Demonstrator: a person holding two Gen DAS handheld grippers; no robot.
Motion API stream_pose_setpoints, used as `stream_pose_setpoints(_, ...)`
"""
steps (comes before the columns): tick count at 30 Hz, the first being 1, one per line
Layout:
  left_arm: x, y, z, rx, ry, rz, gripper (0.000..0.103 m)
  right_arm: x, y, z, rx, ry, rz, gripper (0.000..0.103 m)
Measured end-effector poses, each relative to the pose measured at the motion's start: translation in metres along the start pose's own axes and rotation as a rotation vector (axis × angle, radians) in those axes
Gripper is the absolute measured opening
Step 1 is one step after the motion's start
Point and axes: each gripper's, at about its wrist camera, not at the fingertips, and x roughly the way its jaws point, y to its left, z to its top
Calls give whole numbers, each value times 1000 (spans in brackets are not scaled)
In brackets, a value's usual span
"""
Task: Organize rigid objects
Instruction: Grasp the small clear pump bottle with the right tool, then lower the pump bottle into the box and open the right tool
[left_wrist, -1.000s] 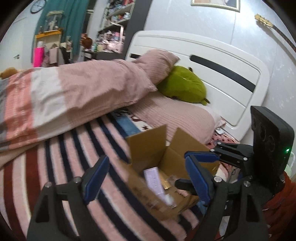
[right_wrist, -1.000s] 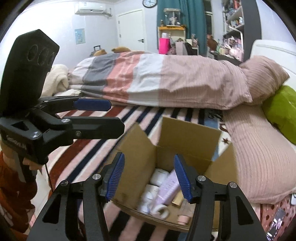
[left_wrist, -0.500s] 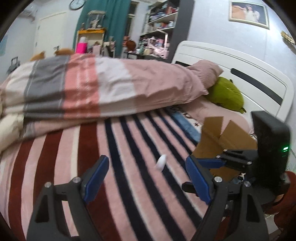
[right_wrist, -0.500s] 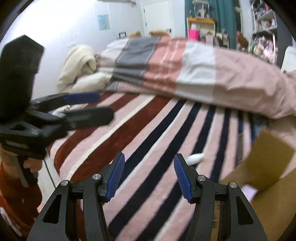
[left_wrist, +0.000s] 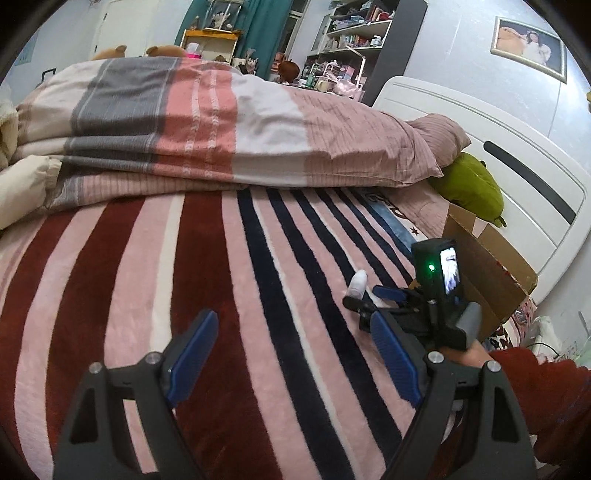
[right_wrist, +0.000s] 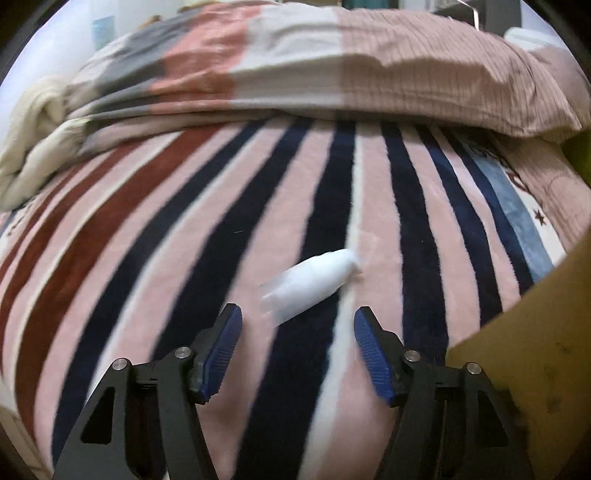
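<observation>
Both tongs have swung away from the box (left_wrist: 491, 266) and dropped toward the striped blanket (left_wrist: 221, 295) on the bed. The right tongs (right_wrist: 297, 339) have just been opening; they are released, with nothing between the pads. The left tongs (left_wrist: 291, 354) are also released and empty, poised above bare blanket, well apart from the work.

The bottle (right_wrist: 312, 286), small and white, lies on its side on the blanket, slanted across a dark stripe. It sits just ahead of the right pads (right_wrist: 221, 343), angled to the gap rather than square to it. The box stands close at the right, flaps up.

Step in hand, by my judgement: approach for pickup, then transfer to the box.

Hazards:
- Skewed grip. The bottle lies diagonal to the pads; closing now may pinch one end and pivot it out.
- Roll-away. A round body on soft plush can shift if one pad touches first.
- Snagging. Pads driven too low may catch the blanket pile along with the bottle.
- Blur. The right view is smeared, so the bottle's cap end cannot be told.
</observation>
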Motion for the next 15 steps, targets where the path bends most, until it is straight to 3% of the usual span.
stream_pose_setpoints(4, 4, 2, 2, -1, 5, 2, 83, 6, 0, 10, -16, -8, -1, 62)
stream_pose_setpoints(5, 4, 3, 3, -5, 5, 1, 83, 7, 2, 10, -24, -8, -6, 61)
stream_pose_setpoints(7, 6, 4, 3, -11, 7, -6, 83, 6, 6, 11, -41, -7, -14, 47)
stream_pose_setpoints(9, 6, 3, 3, -12, 10, -9, 83, -1, 11, 11, -67, -12, -9, 47)
stream_pose_setpoints(12, 6, 0, 5, -5, 15, -12, 83, -18, 24, 9, -126, -36, 27, 47)
stream_pose_setpoints(15, 5, -7, 8, 3, 20, -42, 83, -52, 43, 10, -188, -60, 135, 47)
